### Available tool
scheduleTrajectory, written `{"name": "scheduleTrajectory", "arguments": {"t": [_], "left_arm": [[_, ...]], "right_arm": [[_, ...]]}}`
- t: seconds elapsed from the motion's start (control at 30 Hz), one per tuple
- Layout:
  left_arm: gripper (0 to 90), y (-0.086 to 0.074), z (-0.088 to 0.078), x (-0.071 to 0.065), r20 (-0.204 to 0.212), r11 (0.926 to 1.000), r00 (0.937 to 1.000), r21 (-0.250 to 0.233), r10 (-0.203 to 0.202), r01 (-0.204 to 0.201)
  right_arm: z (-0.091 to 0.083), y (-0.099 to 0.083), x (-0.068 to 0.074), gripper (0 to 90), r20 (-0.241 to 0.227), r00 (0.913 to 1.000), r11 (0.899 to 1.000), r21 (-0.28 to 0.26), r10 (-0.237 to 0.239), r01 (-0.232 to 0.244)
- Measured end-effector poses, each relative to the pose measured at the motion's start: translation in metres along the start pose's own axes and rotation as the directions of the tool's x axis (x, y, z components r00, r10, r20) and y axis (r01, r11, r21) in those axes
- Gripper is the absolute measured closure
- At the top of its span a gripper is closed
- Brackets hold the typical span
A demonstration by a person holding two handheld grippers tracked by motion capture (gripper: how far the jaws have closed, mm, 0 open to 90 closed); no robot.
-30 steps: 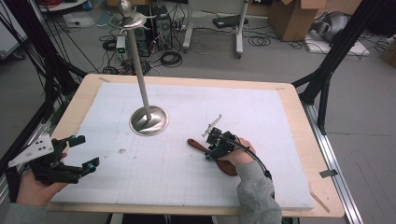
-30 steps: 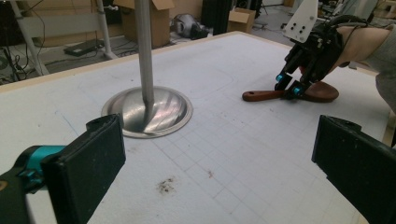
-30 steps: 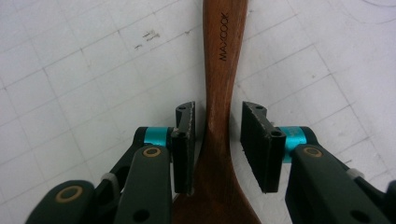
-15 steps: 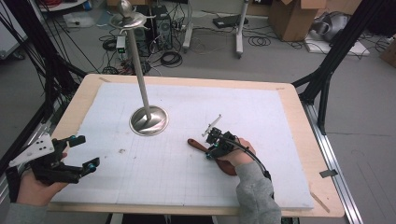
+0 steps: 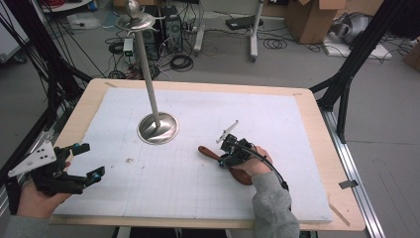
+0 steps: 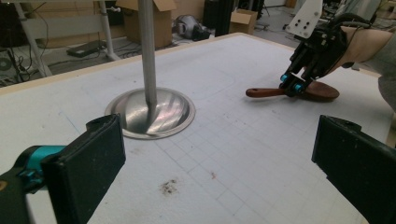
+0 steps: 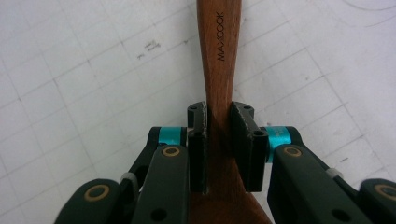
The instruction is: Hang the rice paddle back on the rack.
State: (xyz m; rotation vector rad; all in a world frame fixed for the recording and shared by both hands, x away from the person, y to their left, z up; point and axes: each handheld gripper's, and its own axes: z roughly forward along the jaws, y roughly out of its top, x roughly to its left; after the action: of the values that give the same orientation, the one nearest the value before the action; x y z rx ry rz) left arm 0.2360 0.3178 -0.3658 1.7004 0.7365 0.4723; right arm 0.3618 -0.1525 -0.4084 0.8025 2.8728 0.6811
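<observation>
Right gripper view shows my right gripper (image 7: 219,140) clamped on the wooden spoon (image 7: 219,60)'s handle, jaws just closed, while my left gripper (image 5: 84,161) stands spread wide.

High view looks down over the table (image 5: 307,106); both gripper views sit low, sharing the wooden spoon (image 7: 219,56)
</observation>
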Motion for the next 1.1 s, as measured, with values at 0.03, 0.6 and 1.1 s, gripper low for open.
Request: {"name": "scheduleTrajectory", "arguments": {"t": [0.03, 0.6, 1.1], "left_arm": [[3.1, 0.000, 0.000, 0.000, -0.001, 1.0000, 1.0000, -0.002, -0.001, 0.001], [3.1, 0.002, 0.003, 0.001, 0.011, 1.0000, 0.9999, -0.008, -0.005, 0.005], [3.1, 0.004, 0.008, 0.001, 0.024, 1.0000, 0.9997, -0.007, -0.001, 0.001]], "right_arm": [[-0.001, 0.000, -0.001, 76.6, 0.001, 1.0000, 1.000, -0.015, 0.000, 0.000], [-0.020, -0.014, -0.013, 76.9, -0.009, 0.9986, 0.980, -0.192, 0.052, -0.053], [-0.042, -0.022, -0.013, 77.1, 0.003, 0.9979, 0.942, -0.331, 0.064, -0.060]]}}
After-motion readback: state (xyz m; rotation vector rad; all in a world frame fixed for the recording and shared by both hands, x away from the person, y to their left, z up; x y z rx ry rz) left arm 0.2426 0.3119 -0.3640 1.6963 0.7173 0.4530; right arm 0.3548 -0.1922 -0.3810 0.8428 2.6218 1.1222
